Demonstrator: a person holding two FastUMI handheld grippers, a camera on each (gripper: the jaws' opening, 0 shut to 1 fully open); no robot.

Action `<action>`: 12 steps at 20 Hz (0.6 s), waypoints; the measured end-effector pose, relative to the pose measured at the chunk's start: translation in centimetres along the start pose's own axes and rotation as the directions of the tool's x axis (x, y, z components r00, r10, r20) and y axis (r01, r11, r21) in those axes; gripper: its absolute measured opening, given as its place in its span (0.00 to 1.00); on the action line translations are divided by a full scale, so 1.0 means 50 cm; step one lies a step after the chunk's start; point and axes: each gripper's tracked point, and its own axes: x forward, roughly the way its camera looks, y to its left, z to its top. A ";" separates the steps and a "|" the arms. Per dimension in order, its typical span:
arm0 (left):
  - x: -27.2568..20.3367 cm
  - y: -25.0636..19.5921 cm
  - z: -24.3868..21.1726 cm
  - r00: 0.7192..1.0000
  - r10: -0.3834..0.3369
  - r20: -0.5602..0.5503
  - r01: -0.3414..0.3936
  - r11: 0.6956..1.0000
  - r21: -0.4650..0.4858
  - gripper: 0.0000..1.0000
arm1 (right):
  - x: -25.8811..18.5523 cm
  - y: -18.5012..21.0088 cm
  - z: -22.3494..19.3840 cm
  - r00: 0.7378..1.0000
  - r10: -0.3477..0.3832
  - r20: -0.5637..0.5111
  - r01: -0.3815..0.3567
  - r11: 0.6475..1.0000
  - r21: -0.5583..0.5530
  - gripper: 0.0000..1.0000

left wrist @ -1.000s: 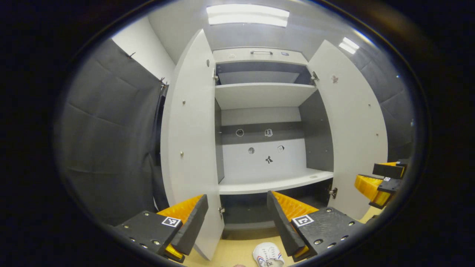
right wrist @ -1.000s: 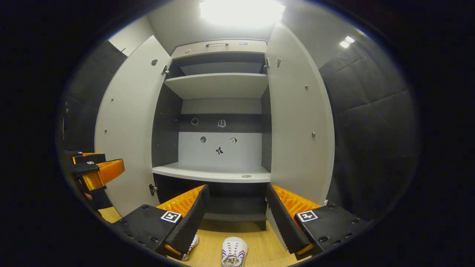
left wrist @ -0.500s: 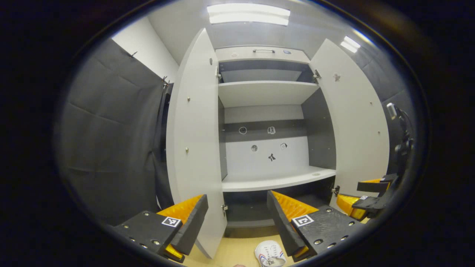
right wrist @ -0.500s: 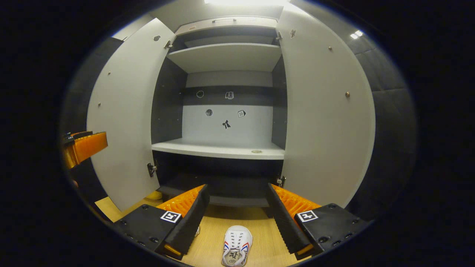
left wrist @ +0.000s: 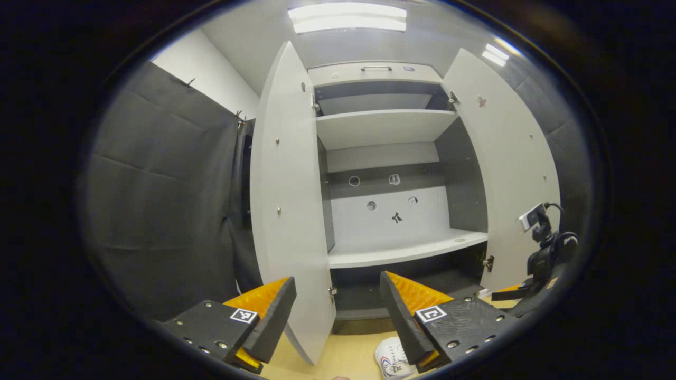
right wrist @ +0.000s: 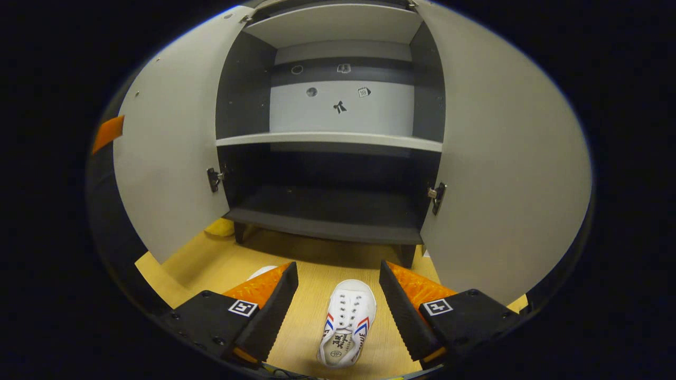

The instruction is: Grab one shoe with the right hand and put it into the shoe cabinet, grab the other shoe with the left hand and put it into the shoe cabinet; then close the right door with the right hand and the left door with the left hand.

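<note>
- The right gripper (right wrist: 338,311) hangs above the floor with its jaws spread wide and nothing between them; a white shoe (right wrist: 347,330) lies on the wooden floor (right wrist: 311,269) directly between and below the two fingers, toe toward the cabinet.
- The second shoe (right wrist: 262,272) is a white sliver just beside the right gripper's left finger in the right gripper view; the same shoe is judged to be the one at the lower edge of the left gripper view (left wrist: 393,359), partly hidden by a finger.
- The left gripper (left wrist: 338,322) is also spread open and empty, held higher and facing the shoe cabinet (left wrist: 391,253).
- Both doors stand open: left door (right wrist: 169,158), right door (right wrist: 501,169). The bottom compartment (right wrist: 327,206) is dark and holds nothing visible.
- Risk: the shoe is soft; closing on the collar alone could let it fold and slip out during the lift.
- Risk: the shoes lie near each other; a descent off-centre to the left could nudge the second shoe.
- Risk: the shoe lies close to the right door's lower edge, so a wide swing could bump it.
</note>
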 end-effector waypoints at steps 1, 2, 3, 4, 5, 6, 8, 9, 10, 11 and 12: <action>-0.003 0.004 -0.003 1.000 0.007 -0.005 -0.007 1.000 0.001 0.91 | 0.011 0.006 -0.022 0.999 0.010 -0.031 -0.010 1.000 -0.004 0.97; -0.005 0.008 -0.006 1.000 0.014 -0.012 -0.014 1.000 0.002 0.91 | 0.020 0.010 -0.040 0.998 0.017 -0.060 -0.017 1.000 -0.008 0.98; -0.008 0.012 -0.012 1.000 0.018 -0.020 -0.018 1.000 0.004 0.91 | 0.032 0.011 -0.059 0.996 0.016 -0.084 -0.017 1.000 -0.015 0.94; -0.009 0.015 -0.016 0.999 0.022 -0.029 -0.022 1.000 0.008 0.91 | 0.040 0.011 -0.077 0.994 0.013 -0.111 -0.016 1.000 -0.024 0.94; -0.009 0.018 -0.021 0.999 0.025 -0.037 -0.025 1.000 0.012 0.91 | 0.049 0.014 -0.096 0.991 0.014 -0.135 -0.018 0.999 -0.030 0.95; -0.010 0.021 -0.024 0.999 0.029 -0.043 -0.028 0.999 0.015 0.91 | 0.056 0.016 -0.112 0.987 0.017 -0.158 -0.022 0.999 -0.032 0.94; -0.013 0.025 -0.026 0.998 0.035 -0.049 -0.035 0.999 0.019 0.92 | 0.065 0.023 -0.141 0.977 0.036 -0.208 -0.041 0.999 -0.019 0.98; -0.013 0.027 -0.029 0.998 0.038 -0.053 -0.037 0.999 0.020 0.91 | 0.072 0.030 -0.158 0.972 0.046 -0.231 -0.048 0.999 0.000 0.98; -0.012 0.028 -0.031 0.998 0.039 -0.056 -0.038 0.999 0.021 0.92 | 0.077 0.035 -0.171 0.965 0.059 -0.254 -0.054 0.998 0.024 0.98; -0.014 0.029 -0.034 0.997 0.042 -0.061 -0.040 0.999 0.023 0.91 | 0.080 0.038 -0.189 0.958 0.065 -0.279 -0.055 0.997 0.045 0.98; -0.013 0.031 -0.036 0.997 0.044 -0.065 -0.043 0.999 0.024 0.92 | 0.084 0.039 -0.201 0.951 0.071 -0.300 -0.054 0.997 0.063 0.98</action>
